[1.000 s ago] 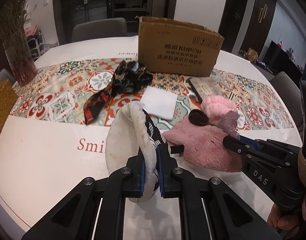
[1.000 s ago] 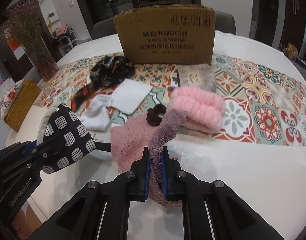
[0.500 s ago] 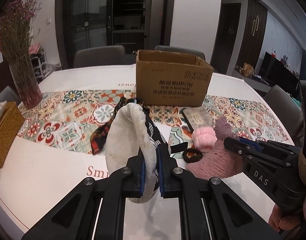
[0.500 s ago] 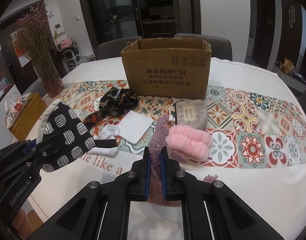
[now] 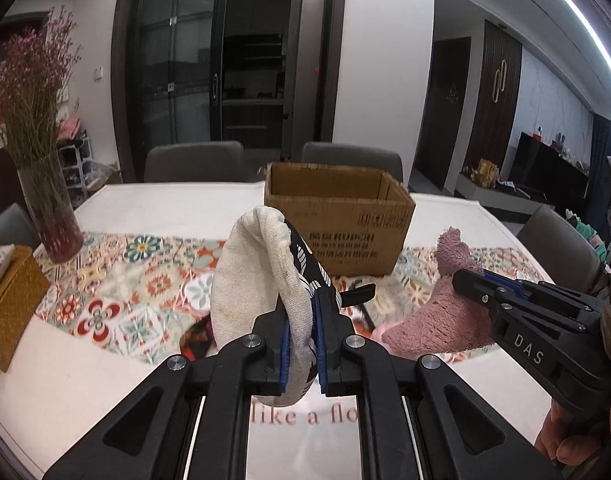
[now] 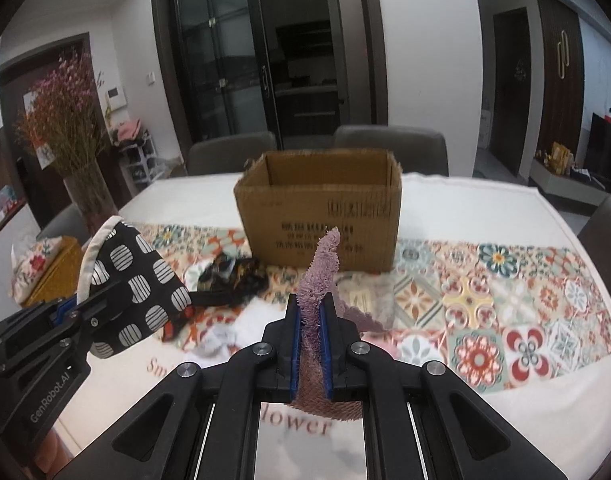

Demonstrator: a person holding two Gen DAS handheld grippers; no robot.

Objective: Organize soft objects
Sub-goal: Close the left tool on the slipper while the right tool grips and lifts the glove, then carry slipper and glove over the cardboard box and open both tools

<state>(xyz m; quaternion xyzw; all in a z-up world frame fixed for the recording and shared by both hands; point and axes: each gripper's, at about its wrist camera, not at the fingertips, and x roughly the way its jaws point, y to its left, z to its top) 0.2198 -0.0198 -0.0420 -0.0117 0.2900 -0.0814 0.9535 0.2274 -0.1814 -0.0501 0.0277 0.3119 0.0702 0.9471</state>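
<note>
My left gripper [image 5: 303, 334] is shut on a black-and-white patterned oven mitt [image 5: 257, 280] with a cream lining and holds it above the table; the mitt also shows in the right wrist view [image 6: 133, 280]. My right gripper [image 6: 311, 332] is shut on a fluffy pink towel [image 6: 319, 276], lifted off the table; the towel also shows in the left wrist view [image 5: 437, 316]. An open cardboard box [image 5: 337, 224] stands upright ahead on the patterned table runner [image 5: 145, 280], and it shows in the right wrist view [image 6: 319, 216].
A dark patterned scarf [image 6: 231, 276], a white cloth [image 6: 221, 340] and a beige cloth [image 6: 369, 296] lie on the runner [image 6: 505, 320]. A vase of dried flowers [image 5: 45, 184] and a woven tissue box [image 5: 9, 304] stand at left. Chairs [image 5: 193, 164] line the far side.
Both grippers have risen and tilted up with the mitt and the towel. The pink towel has come off the table. The box now sits lower and farther ahead in both views.
</note>
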